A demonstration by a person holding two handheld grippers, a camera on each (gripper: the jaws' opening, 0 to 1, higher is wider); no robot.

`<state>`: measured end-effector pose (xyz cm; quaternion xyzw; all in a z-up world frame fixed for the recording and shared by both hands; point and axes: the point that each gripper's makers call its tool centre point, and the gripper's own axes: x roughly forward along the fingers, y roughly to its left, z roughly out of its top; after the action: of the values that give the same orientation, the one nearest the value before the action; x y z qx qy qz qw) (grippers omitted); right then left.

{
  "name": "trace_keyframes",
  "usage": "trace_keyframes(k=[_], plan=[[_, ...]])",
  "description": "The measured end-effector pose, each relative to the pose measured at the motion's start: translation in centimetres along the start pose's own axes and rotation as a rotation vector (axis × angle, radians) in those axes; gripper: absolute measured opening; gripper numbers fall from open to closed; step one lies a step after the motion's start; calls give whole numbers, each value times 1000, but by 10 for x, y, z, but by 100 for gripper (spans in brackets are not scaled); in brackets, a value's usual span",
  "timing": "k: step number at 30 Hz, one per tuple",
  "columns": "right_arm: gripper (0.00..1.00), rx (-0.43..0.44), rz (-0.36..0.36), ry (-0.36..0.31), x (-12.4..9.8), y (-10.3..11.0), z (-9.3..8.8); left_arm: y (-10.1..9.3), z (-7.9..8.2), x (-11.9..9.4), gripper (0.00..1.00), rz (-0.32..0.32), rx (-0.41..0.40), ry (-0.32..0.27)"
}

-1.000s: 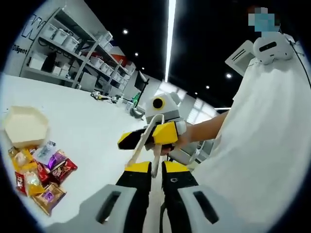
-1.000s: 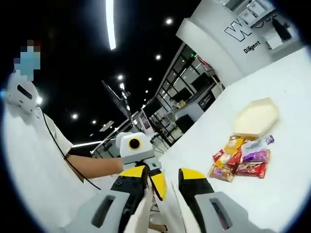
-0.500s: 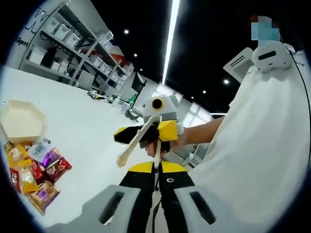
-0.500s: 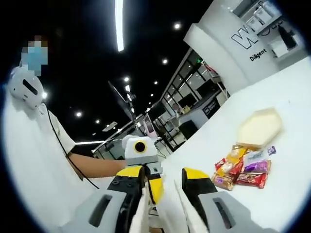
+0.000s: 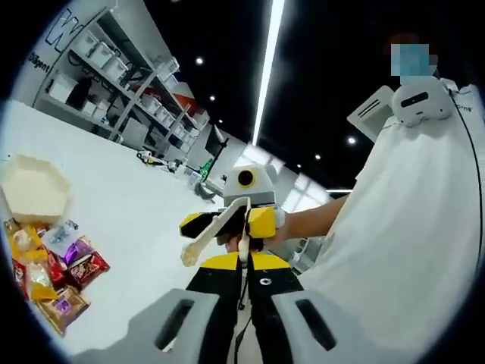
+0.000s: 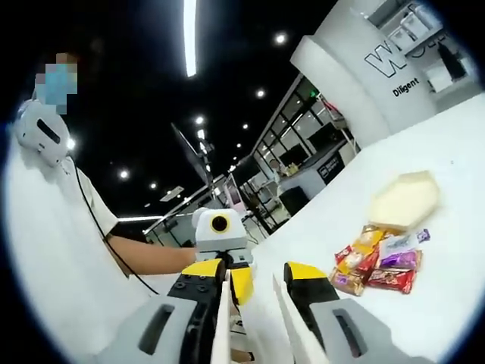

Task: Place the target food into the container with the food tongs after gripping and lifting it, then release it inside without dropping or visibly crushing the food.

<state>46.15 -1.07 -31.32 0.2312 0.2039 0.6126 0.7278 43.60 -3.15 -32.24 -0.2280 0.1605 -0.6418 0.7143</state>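
Observation:
White food tongs [image 5: 203,241] stick out of my right gripper [image 5: 229,221], which is shut on their handle end; one arm points down-left. The other arm runs down into my left gripper [image 5: 242,262], whose yellow-tipped jaws are shut on its tip. In the right gripper view the tongs [image 6: 224,334] lie between my right gripper's [image 6: 254,271] jaws, with the left gripper [image 6: 236,284] just ahead. A pile of wrapped snacks [image 5: 57,265] [image 6: 379,262] lies on the white table, touching a cream hexagonal container [image 5: 34,186] [image 6: 404,199]. Both grippers hover well away from them.
The white table [image 5: 129,205] stretches wide around the snacks. A person in a white shirt [image 5: 402,227] [image 6: 45,227] stands close behind the grippers. Shelves with storage bins [image 5: 114,68] stand past the table's far side.
My left gripper's jaws have closed from a small gap onto the tongs' arm. Both views have drifted a little; the snacks and container lie as before.

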Motion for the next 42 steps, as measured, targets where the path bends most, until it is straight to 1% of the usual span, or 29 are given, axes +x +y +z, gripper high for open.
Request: trace_keyframes(k=[2, 8, 9, 10, 12, 14, 15, 17, 20, 22, 24, 28, 30, 31, 32, 34, 35, 37, 38, 39, 40, 41, 42], plan=[[28, -2, 0, 1, 0, 0, 0, 0, 1, 1, 0, 3, 0, -9], [27, 36, 8, 16, -1, 0, 0, -2, 1, 2, 0, 0, -12, -33], [26, 50, 13, 25, -1, 1, -1, -2, 0, 2, 0, -2, -18, -39], [25, 84, 19, 44, -2, 4, -4, -3, -1, 2, 0, -7, -28, -38], [23, 60, 14, 57, -2, 4, -4, -4, -3, 2, 0, -2, -16, -35], [23, 28, 13, 55, 0, 6, -4, -3, -3, 0, 0, 10, -5, -34], [23, 26, 16, 52, 0, 6, -3, -3, -2, 0, 1, 10, -9, -35], [24, 44, 22, 51, 1, 6, -2, -5, 1, -1, 1, 5, -7, -42], [24, 25, 26, 68, 1, 6, -3, -6, -1, -2, 1, 6, -4, -19], [24, 42, 31, 79, 0, 6, -3, -6, 0, -4, 1, 7, -1, -19], [24, 37, 26, 84, -1, 5, -3, -5, 2, -5, 2, 16, 2, -25], [24, 32, 30, 99, -1, 6, -5, -5, 2, -3, 2, 6, -4, -18], [24, 38, 31, 122, 1, 7, -10, -6, -1, 0, 2, -2, -6, -5], [24, 29, 30, 128, 1, 7, -11, -6, -3, -1, 1, -7, -12, 3], [24, 37, 31, 129, 0, 8, -11, -7, -2, -1, 1, -17, -3, 2], [27, 46, 22, 108, 0, 5, -6, -8, 5, 0, 0, -14, 10, -49], [27, 32, 32, 82, 0, 7, -1, -9, 8, 1, 0, -14, 15, -70], [30, 46, 19, 74, 1, 5, 2, -9, 13, 1, 0, -13, 6, -102], [35, 54, 20, 64, 1, 4, 4, -8, 15, 0, 0, -8, 9, -119], [39, 54, 23, 61, 2, 5, 4, -5, 22, -1, 0, 4, -6, -162], [43, 53, 21, 61, 4, 6, 3, -4, 23, -2, 0, 5, -10, -169], [41, 47, 24, 64, 5, 8, 2, -4, 23, -3, 0, 5, -6, -172], [39, 31, 25, 51, 5, 9, 5, -4, 24, -3, 0, -1, -24, -178]])
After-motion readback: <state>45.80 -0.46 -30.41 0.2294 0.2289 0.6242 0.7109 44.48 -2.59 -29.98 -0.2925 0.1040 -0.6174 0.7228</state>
